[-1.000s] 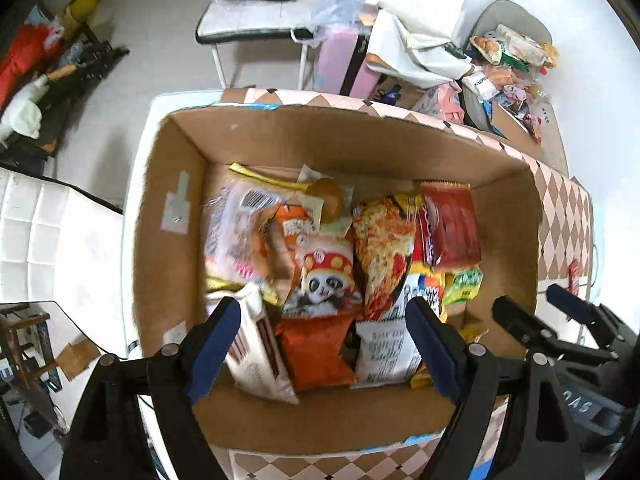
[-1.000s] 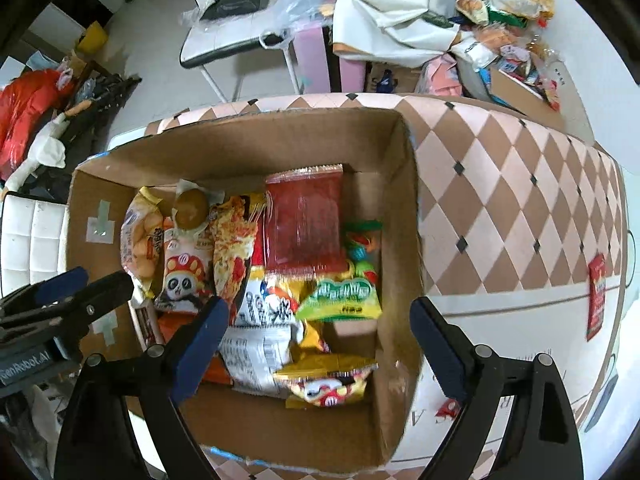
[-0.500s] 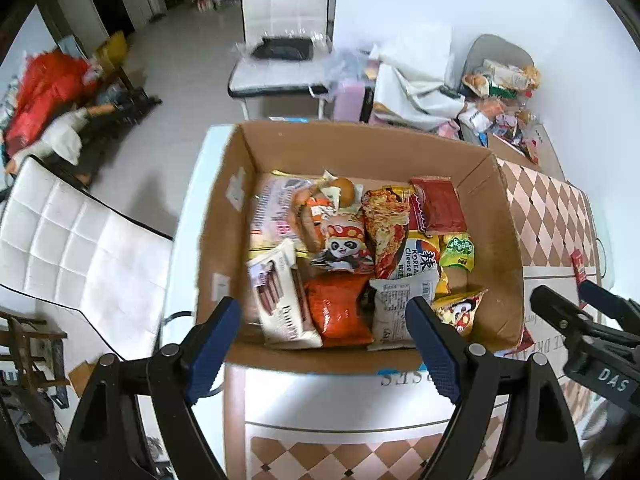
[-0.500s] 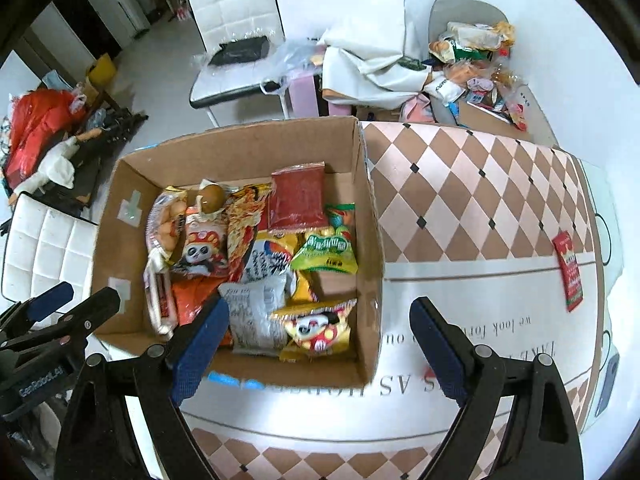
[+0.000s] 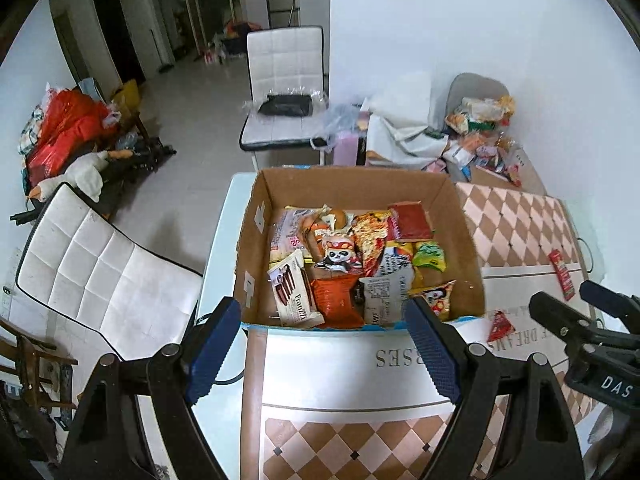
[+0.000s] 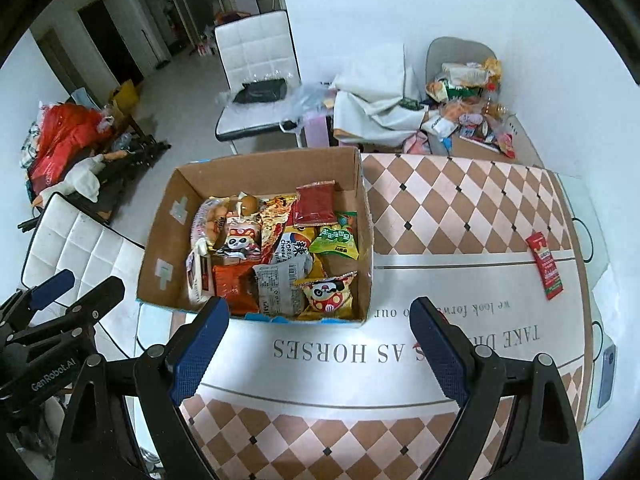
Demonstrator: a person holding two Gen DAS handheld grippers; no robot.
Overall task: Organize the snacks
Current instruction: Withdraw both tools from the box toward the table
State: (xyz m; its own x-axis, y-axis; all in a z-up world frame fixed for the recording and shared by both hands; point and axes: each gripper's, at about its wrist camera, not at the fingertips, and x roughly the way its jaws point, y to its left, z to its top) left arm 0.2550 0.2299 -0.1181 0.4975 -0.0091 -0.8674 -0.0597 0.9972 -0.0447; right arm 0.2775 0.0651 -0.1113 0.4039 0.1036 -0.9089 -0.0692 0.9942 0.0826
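Home dining rm: patterned tablecloth, white padded chairs, toy goose on tiled floor

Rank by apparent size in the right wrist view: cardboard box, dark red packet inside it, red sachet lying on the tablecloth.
1. cardboard box, clearly largest.
2. dark red packet.
3. red sachet, narrower; the gap is small, so this order is unsure.

White quilted chair beyond the checkered tablecloth; red bundle heaped on the tiled floor at far left.
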